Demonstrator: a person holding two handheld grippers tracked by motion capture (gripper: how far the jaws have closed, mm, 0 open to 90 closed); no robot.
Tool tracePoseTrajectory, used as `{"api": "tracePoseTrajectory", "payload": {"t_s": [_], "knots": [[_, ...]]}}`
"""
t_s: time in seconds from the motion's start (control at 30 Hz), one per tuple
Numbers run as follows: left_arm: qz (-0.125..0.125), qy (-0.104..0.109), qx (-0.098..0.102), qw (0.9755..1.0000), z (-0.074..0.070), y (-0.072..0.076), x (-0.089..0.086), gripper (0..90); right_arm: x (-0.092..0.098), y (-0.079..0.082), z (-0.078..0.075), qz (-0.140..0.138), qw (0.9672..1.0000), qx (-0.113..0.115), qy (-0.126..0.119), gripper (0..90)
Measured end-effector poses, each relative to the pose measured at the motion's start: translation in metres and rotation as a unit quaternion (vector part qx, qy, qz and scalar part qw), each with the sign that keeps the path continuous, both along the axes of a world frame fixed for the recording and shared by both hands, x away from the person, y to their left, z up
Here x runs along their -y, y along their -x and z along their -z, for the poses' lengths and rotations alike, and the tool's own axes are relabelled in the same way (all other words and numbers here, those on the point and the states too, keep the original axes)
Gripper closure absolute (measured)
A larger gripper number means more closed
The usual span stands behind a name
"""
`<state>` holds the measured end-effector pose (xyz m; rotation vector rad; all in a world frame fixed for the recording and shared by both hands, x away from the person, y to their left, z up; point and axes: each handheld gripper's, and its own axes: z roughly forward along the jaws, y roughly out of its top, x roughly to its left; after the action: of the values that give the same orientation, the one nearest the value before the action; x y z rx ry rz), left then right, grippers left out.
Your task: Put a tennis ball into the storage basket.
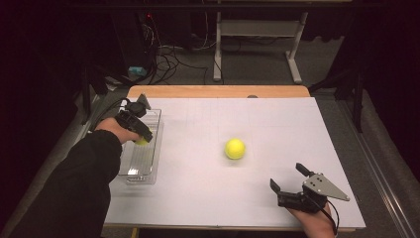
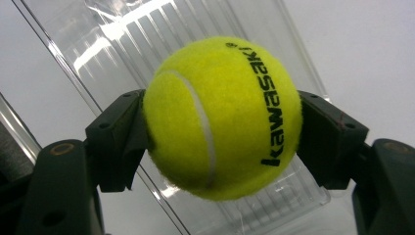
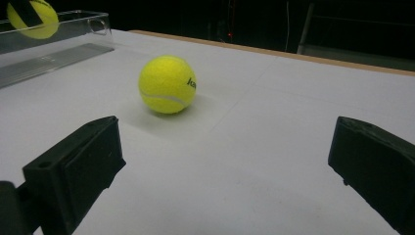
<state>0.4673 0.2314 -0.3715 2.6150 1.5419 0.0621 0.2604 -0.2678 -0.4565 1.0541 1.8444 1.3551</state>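
Observation:
My left gripper [image 1: 143, 136] is shut on a yellow tennis ball [image 2: 222, 117], its two black pads pressed against the ball's sides. It holds the ball over the clear plastic tray [image 1: 146, 161] at the table's left; the ribbed tray floor [image 2: 122, 44] lies right below the ball. A second yellow tennis ball [image 1: 235, 148] rests loose on the white tabletop near the middle, and it shows as well in the right gripper view [image 3: 167, 84]. My right gripper [image 1: 287, 178] stands open near the front right edge, jaws wide, nothing between them, aimed toward that ball from a distance.
The white sheet [image 1: 277, 124] covers the table, with a wooden strip [image 1: 218, 91] along the far edge. Beyond the table are a desk frame [image 1: 257, 44] and loose cables [image 1: 168, 59] on a dark floor. A dark sleeve [image 1: 74, 188] comes in at the lower left.

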Motion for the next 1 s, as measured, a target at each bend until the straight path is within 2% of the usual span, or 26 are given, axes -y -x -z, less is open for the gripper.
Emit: {"api": "tracePoseTrajectory", "payload": {"t_s": [0.1, 0.37, 0.4, 0.47, 0.53, 0.6, 0.77, 1.0], "knots": [[-0.003, 0.006, -0.005, 1.0000, 0.001, -0.002, -0.002, 26.7, 0.000, 0.000, 0.000, 0.001, 1.0000, -0.002, -0.001, 0.0], [-0.004, 0.017, 0.003, 0.9998, -0.003, -0.001, -0.002, 26.3, 0.000, -0.001, 0.001, -0.001, 1.0000, -0.002, 0.001, 0.0], [-0.004, 0.025, 0.007, 0.9997, -0.005, 0.000, -0.001, 23.5, 0.000, -0.001, 0.001, -0.001, 1.0000, -0.002, 0.001, 0.0], [0.000, 0.034, 0.012, 0.9993, -0.012, 0.001, 0.001, 3.6, 0.000, -0.001, 0.001, -0.001, 1.0000, -0.002, 0.001, 0.0], [0.006, 0.028, 0.018, 0.9994, -0.018, 0.002, 0.004, 0.4, 0.000, -0.001, 0.001, -0.001, 1.0000, -0.002, 0.001, 0.0], [0.005, 0.023, 0.024, 0.9994, -0.023, 0.004, 0.005, 0.6, -0.001, -0.001, 0.001, 0.000, 1.0000, -0.002, 0.001, 0.0], [0.005, 0.020, 0.022, 0.9995, -0.026, 0.008, 0.006, 0.5, -0.001, 0.000, 0.001, 0.000, 1.0000, -0.002, 0.000, 0.0], [0.024, 0.013, 0.021, 0.9994, -0.026, 0.018, 0.020, 0.6, 0.000, 0.000, 0.000, 0.001, 1.0000, -0.002, -0.001, 0.0]]}}
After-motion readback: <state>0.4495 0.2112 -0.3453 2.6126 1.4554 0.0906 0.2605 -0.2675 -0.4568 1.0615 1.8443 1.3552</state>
